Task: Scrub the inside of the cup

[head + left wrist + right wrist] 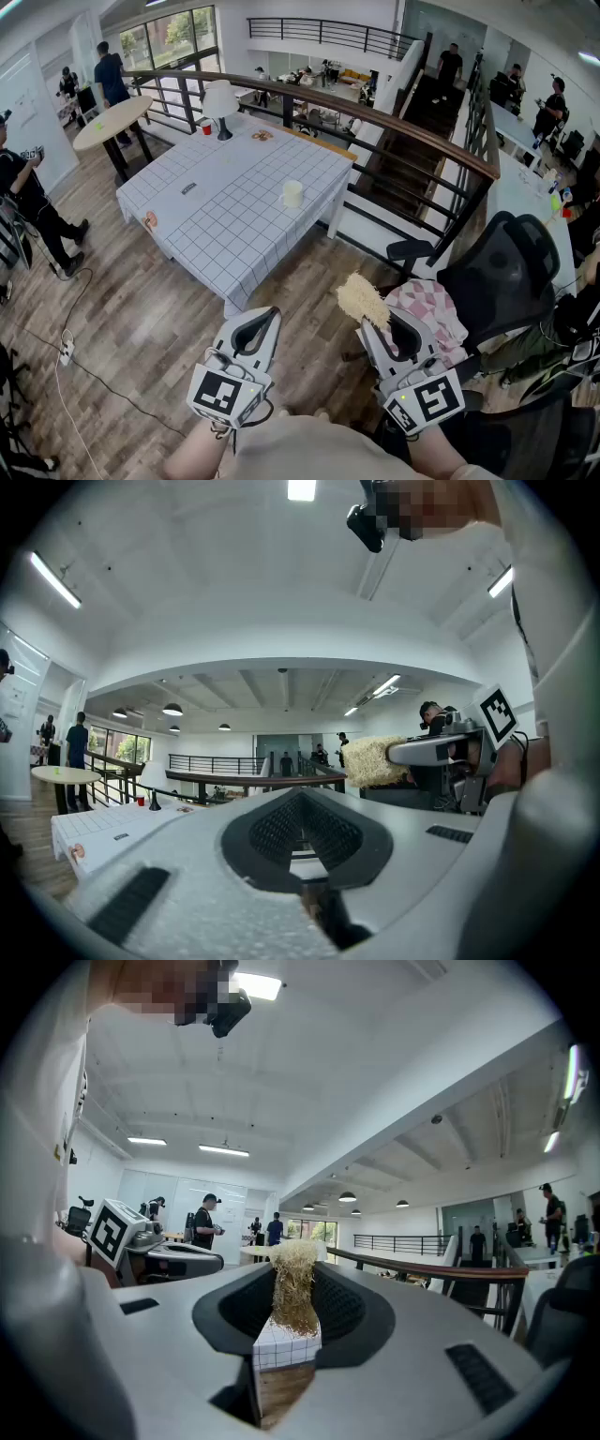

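We hold both tools low over the wooden floor (141, 319), short of the desk (216, 225). Our left tongs (270, 315) are closed, the two jaws brought together with nothing between them; the left gripper view shows only their bare, textured inner faces. Our right tongs (371, 328) are clamped on a scrubber (362, 298), a pale straw-coloured tuft of coarse fibres. In the head view it sticks out beyond the jaw tips and leans up and to the left, and in the right gripper view it stands upright between the jaws. The two tongs sit side by side, near each other but apart. The cup (293, 193), a plain cream-white cylinder, stands upright on the desk near its right edge, well apart from both tongs and touched by neither. The desk is covered with a white cloth ruled in a dark grid. At its far end stand a white-shaded lamp (220, 101) and, just beside it, a small red cup (206, 128). Behind the desk runs a railing (375, 117) with a brown wooden top and dark bars. To our right is a black office chair (506, 272), with a pink-and-white checked cloth (427, 305) draped on it, just beyond the right tongs. Several people stand farther off in the room.
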